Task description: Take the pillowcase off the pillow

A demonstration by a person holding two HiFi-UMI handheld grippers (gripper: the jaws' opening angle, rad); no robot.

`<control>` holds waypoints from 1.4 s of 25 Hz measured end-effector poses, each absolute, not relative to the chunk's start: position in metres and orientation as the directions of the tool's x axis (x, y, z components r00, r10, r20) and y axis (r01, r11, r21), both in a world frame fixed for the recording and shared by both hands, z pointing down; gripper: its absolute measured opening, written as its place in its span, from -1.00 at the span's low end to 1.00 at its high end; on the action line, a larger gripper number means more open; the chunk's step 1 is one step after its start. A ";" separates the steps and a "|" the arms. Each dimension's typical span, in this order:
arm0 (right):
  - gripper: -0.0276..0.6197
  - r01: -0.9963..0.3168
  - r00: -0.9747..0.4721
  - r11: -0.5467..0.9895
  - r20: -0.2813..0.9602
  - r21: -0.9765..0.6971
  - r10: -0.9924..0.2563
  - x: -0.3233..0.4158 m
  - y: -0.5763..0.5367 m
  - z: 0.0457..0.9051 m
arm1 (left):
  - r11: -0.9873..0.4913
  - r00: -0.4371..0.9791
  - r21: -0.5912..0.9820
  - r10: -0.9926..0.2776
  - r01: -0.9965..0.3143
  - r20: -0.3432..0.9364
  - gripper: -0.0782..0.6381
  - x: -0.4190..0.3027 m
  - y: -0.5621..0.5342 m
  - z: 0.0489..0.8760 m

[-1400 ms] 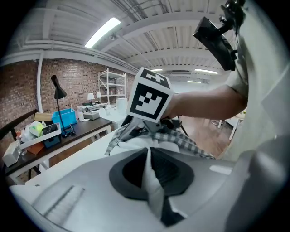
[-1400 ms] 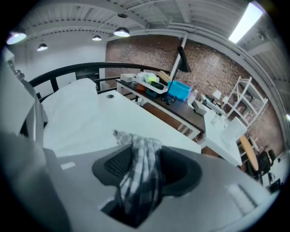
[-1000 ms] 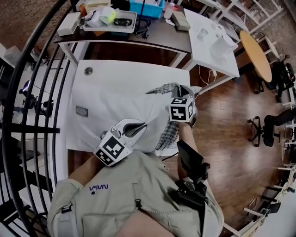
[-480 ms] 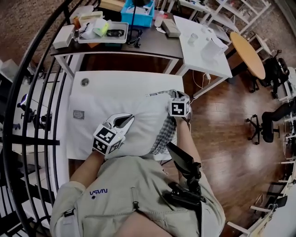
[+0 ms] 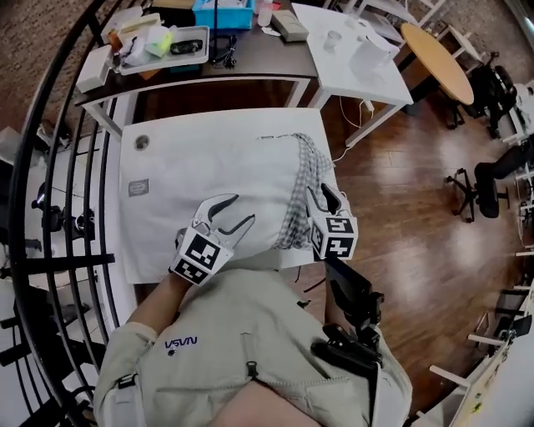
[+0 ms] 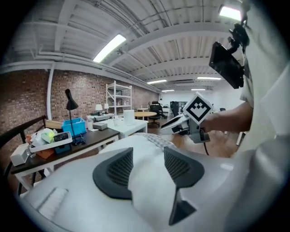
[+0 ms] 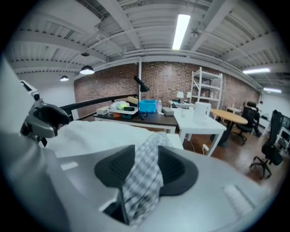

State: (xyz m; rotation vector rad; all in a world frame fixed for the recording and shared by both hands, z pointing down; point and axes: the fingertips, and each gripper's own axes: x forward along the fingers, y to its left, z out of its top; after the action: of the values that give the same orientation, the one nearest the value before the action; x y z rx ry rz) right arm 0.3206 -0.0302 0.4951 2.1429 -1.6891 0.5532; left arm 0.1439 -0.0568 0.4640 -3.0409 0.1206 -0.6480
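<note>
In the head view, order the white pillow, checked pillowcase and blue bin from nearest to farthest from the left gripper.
From the left gripper, whose jaws have just been opening:
1. White pillow, a fold between those jaws.
2. Checked pillowcase, at the pillow's right end.
3. Blue bin, on the far dark desk.

A dark brown bench (image 5: 267, 62) carries a blue plastic bin (image 5: 224, 15) and a grey tray (image 5: 158, 65) of small items. Just beside it stands a white bench (image 5: 371, 83), then a round wooden table (image 5: 435, 60). A black office chair (image 5: 477, 179) stands on the wooden plank floor (image 5: 409, 225), and a black metal railing (image 5: 58, 208) curves along the left.
</note>
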 end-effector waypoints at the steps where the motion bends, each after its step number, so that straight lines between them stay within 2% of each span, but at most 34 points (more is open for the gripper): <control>1: -0.42 -0.970 0.212 -0.244 0.517 0.006 -0.829 0.311 -0.015 0.500 | -0.999 0.899 -0.033 -0.047 -0.036 0.436 -0.14 0.143 -0.043 0.472; 5: -0.30 -0.945 0.235 -0.321 0.551 -0.062 -0.800 0.279 0.029 0.516 | -0.999 0.845 0.029 0.036 0.025 0.533 -0.04 0.142 -0.003 0.506; 10: -0.27 -0.940 0.192 -0.331 0.674 -0.082 -0.713 0.233 0.068 0.568 | -0.998 0.740 0.005 0.048 0.060 0.671 0.00 0.133 0.015 0.567; 13: -0.26 -0.936 0.177 -0.340 0.716 -0.090 -0.676 0.220 0.068 0.594 | -0.998 0.730 -0.029 0.023 0.058 0.683 -0.14 0.137 0.008 0.584; 17: -0.27 -0.943 0.191 -0.330 0.735 -0.046 -0.650 0.218 0.046 0.616 | -0.999 0.744 -0.009 0.031 0.050 0.667 -0.56 0.139 0.000 0.586; 18: -0.34 -0.946 0.203 -0.323 0.738 -0.022 -0.644 0.219 0.042 0.616 | -0.999 0.756 0.005 0.034 0.040 0.654 -0.66 0.139 -0.002 0.581; 19: -0.52 -0.948 0.220 -0.317 0.737 0.009 -0.639 0.223 0.039 0.614 | -0.999 0.771 0.016 0.033 0.029 0.636 -0.71 0.139 -0.006 0.572; 21: -0.75 -0.945 0.270 -0.320 0.720 0.070 -0.639 0.235 0.039 0.603 | -1.000 0.809 0.029 0.016 -0.001 0.588 -0.72 0.141 -0.016 0.549; 22: -0.79 -0.938 0.300 -0.334 0.704 0.095 -0.644 0.243 0.040 0.594 | -0.999 0.828 0.035 0.001 -0.023 0.561 -0.73 0.141 -0.023 0.537; 29: -0.85 -0.849 0.511 -0.472 0.599 0.238 -0.617 0.313 0.047 0.556 | -0.990 0.904 0.044 -0.103 -0.133 0.415 -0.73 0.138 -0.067 0.474; 35: -0.86 -0.788 0.574 -0.538 0.673 0.299 -0.467 0.370 0.065 0.601 | -0.982 0.904 0.081 -0.122 -0.169 0.410 -0.73 0.130 -0.070 0.475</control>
State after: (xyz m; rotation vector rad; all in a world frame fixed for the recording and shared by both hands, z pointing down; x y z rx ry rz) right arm 0.3702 0.0653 0.6006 2.2174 -0.9978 0.7118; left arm 0.1301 -0.0704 0.4747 -3.1767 0.2439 -0.6728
